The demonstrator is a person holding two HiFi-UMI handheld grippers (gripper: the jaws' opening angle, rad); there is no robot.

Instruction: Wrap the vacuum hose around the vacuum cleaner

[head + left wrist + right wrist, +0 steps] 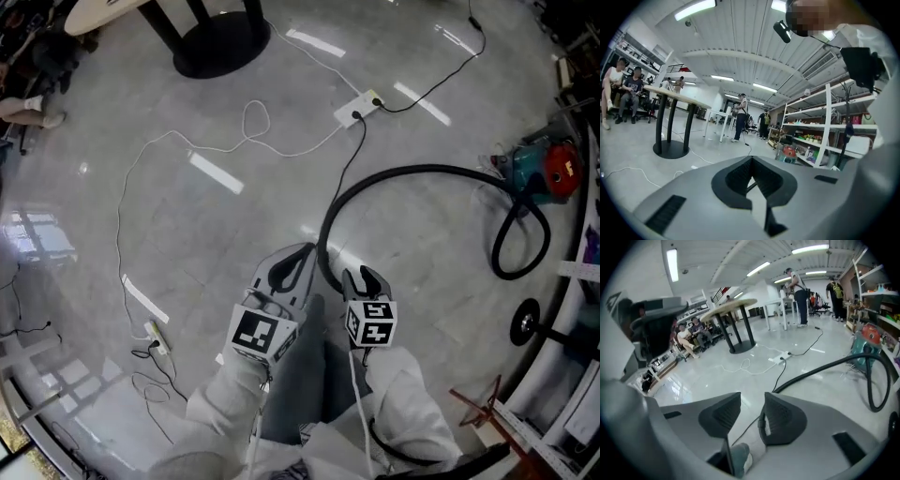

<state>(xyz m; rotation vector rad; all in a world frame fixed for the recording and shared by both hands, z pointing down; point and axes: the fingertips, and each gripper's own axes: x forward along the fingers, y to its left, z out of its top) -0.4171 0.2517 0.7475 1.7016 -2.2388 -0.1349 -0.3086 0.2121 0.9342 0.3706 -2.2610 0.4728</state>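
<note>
Vacuum hose (422, 171), in the head view, curves black over the grey floor (187, 234). It runs from the vacuum cleaner (544, 171) at the right edge, up over the middle of the frame, then down to end between the two grippers at lower centre. The left gripper (292, 264) lies just left of that end and the right gripper (364, 281) just right of it.

In the left gripper view, the left gripper (752, 158) has its jaw tips together with nothing gripped.

In the right gripper view, the right gripper (752, 404) has its jaws a narrow gap apart. The vacuum hose (825, 367) comes down from the vacuum cleaner (869, 341) at the right and passes behind the right-hand jaw. Its dark end shows at that jaw's inner edge, possibly touching the pad. It is not pinched.
</note>
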